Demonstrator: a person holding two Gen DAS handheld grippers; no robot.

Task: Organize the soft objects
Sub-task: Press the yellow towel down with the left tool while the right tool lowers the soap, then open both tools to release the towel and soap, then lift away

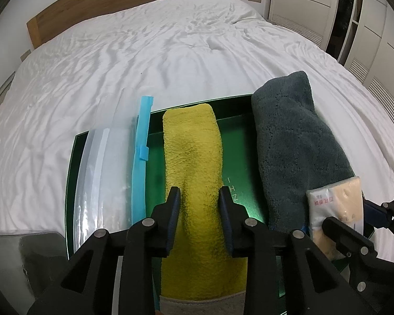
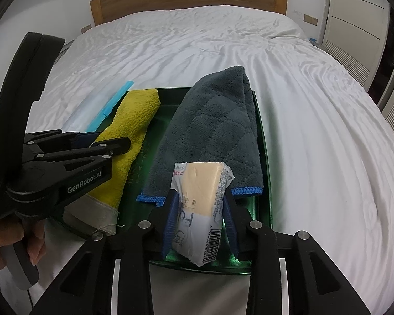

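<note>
Your left gripper [image 1: 199, 197] sits over the yellow towel [image 1: 194, 157] with one finger on each side of it — whether the pads press the cloth, you cannot tell. Your right gripper [image 2: 201, 199] is clamped on the tissue pack [image 2: 199, 197]. Both lie on the green tray [image 2: 262, 141] on the white bed [image 2: 302, 105], with the grey towel [image 2: 215, 126] between them — a clear zip bag [image 1: 110, 173] rests at the tray's left edge.

Item count: one green tray [image 2: 262, 141]. Two towels: one yellow towel [image 1: 191, 157] at 9 o'clock, one dark grey towel [image 2: 218, 120] at 3 o'clock. One clear zip bag [image 1: 105, 162]. One wrapped packet [image 2: 202, 199], apparently tissues.
</note>
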